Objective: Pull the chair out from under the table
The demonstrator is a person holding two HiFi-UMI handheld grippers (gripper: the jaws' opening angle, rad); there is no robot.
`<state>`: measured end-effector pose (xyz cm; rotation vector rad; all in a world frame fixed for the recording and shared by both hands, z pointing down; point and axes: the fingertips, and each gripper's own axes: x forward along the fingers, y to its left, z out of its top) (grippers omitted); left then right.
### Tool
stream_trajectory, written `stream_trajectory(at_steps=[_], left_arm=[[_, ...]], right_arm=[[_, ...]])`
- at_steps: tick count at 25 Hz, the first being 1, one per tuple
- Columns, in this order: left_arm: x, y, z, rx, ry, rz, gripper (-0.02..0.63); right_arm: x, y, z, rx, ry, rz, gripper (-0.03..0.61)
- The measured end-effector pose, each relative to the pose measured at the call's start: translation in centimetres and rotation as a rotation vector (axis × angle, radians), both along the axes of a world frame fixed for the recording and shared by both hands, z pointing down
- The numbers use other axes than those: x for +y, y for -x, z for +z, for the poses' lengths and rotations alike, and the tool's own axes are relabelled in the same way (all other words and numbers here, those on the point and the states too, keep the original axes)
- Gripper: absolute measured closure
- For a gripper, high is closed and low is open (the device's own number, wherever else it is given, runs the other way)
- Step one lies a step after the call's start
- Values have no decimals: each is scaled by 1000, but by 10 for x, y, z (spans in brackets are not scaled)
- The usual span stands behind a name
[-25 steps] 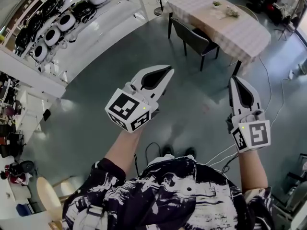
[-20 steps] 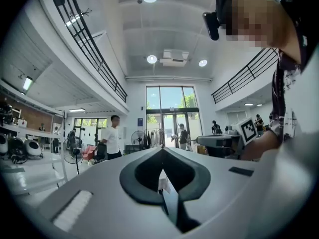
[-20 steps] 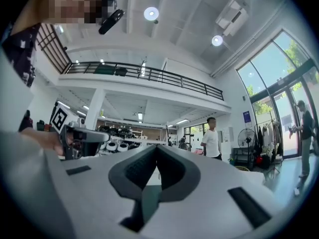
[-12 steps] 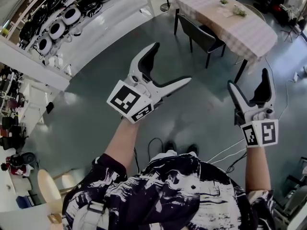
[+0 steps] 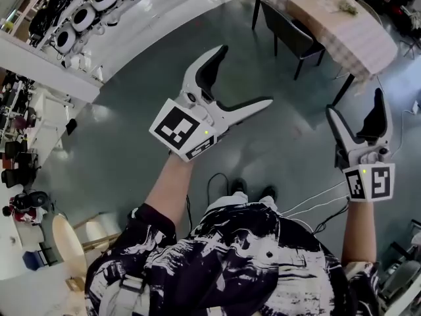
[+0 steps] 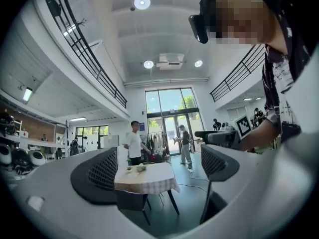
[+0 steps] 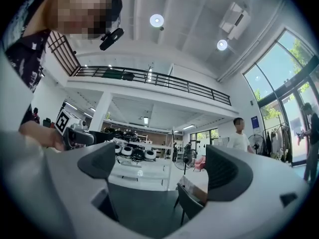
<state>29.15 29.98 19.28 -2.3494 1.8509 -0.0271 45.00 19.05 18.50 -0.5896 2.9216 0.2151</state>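
Nearest, over bare floor (image 5: 131, 157) ahead of the shoes (image 5: 250, 189): left gripper (image 5: 245, 74), fingers spread wide, just been opening, with nothing between them. Alongside it, right gripper (image 5: 355, 102), fingers likewise parted and just been opening, gap empty. Both well apart from the chair and touching nothing. Beside the right shoe, loose cables (image 5: 309, 206) across the floor.

Further on, past open grey floor: chair (image 5: 293, 37), dark all over, with a low back, a flat seat and thin straight legs. Stands upright on the floor along the table's long near edge, seat pushed under the top, back just outside the hanging cloth.

Table (image 5: 368, 45) long, under a pale checked cloth draped over its edges, on dark slanted legs. Small greenery (image 5: 345, 6) on the top, about mid-length.

Open floor behind the chair's back, all the way to the grippers. Off to the left, well apart from chair and table, white shelving (image 5: 145, 25) along the floor's edge, lined with round black-and-white devices (image 5: 82, 18).
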Motion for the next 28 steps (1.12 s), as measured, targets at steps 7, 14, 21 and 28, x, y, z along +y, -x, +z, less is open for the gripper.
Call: stream_trajectory(at_steps=[7, 14, 21, 28], left_arm=[[19, 46, 11, 5, -4, 29, 118], [4, 83, 9, -17, -3, 38, 118], [-53, 131, 16, -29, 11, 21, 118], [-148, 199, 26, -40, 41, 5, 118]], right_arm=[[20, 51, 4, 15, -6, 8, 77], [12, 90, -2, 15, -23, 3, 77], [-49, 146, 7, 7, -16, -30, 77], [-149, 226, 11, -5, -5, -72, 78]])
